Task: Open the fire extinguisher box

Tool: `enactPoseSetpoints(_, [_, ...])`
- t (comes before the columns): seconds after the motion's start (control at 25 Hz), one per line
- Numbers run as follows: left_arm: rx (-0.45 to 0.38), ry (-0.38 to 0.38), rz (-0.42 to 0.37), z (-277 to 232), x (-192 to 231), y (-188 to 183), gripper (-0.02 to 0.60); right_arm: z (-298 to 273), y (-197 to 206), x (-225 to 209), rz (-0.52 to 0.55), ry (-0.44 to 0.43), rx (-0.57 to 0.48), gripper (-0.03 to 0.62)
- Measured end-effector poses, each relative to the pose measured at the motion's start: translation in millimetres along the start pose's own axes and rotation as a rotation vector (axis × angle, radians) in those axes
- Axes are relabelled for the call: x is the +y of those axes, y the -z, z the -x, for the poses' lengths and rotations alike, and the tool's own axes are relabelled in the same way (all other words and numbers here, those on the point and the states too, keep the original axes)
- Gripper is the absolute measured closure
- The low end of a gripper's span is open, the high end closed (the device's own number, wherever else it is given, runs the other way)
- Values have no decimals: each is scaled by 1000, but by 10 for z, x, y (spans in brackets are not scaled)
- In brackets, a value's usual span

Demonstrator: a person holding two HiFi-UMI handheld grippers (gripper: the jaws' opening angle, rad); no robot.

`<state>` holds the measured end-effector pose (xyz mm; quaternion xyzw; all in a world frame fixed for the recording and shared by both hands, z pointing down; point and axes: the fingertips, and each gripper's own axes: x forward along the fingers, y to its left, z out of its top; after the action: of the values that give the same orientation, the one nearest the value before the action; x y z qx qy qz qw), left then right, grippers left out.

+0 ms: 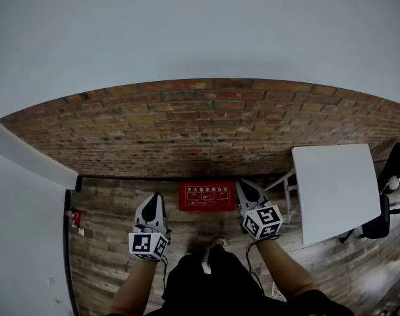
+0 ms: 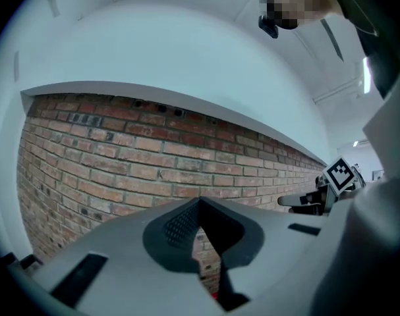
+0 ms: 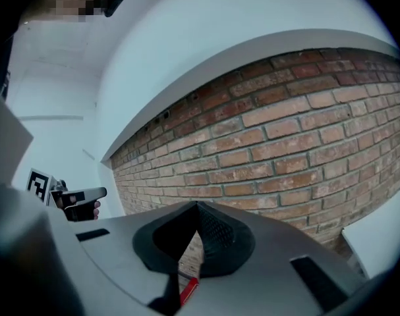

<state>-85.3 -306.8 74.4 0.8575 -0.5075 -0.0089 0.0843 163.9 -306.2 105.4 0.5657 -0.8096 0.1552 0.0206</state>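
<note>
1. The right gripper (image 3: 198, 208) has its jaws pressed together with nothing between them, the tips meeting just below the middle of the frame.
2. Behind them there's a brick wall (image 3: 285, 137) running from about 10 o'clock round to 4 o'clock, with a plain white wall (image 3: 186, 38) above it at 12.
3. Down at 6 o'clock, through the gap under the jaws, only a thin red sliver of the fire extinguisher box (image 3: 188, 289) shows.
4. Over at 9 o'clock sits the left gripper (image 3: 101, 193), pointing toward the bricks, its marker cube (image 3: 38, 183) just behind it.
5. A pale table (image 3: 377, 242) corner pokes in at 4 o'clock, close to the bricks.
</note>
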Motion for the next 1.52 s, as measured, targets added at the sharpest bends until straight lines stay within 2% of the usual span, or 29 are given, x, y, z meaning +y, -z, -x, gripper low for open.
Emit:
enactPoseSetpoints(0.24, [30,15,-6,-103,118,820,535,-126,825,-365,-18,61,26,583])
enactPoseSetpoints(0.56, [31,9,-23,-136,792,2811,535,-419,2720,-706,13,138,-17,583])
enactPoseSetpoints(0.76, [-24,13,-33,-104,1034,3944,535,-445,3823,-893,57,152,-44,583])
enactPoseSetpoints(0.92, [-78,30,-40,-107,1181,4646,535,-511,4491,-1042,85,162,-101,583])
enactPoseSetpoints(1.16, [-154,49,-19,-68,1310,5279,535,-491,5016,-1224,107,193,-178,585])
enactPoseSetpoints(1.36, [-146,63,-5,50,1321,5537,532,-392,5195,-1275,109,210,-192,583])
enactPoseSetpoints(1.4, [-143,67,-6,55,1317,5561,512,-369,5204,-1300,109,217,-196,583])
enactPoseSetpoints(1.48, [-131,74,-2,47,1313,5596,431,-337,5226,-1371,99,230,-203,583])
enactPoseSetpoints(1.52, [-122,78,0,34,1314,5613,423,-334,5242,-1403,88,227,-205,583])
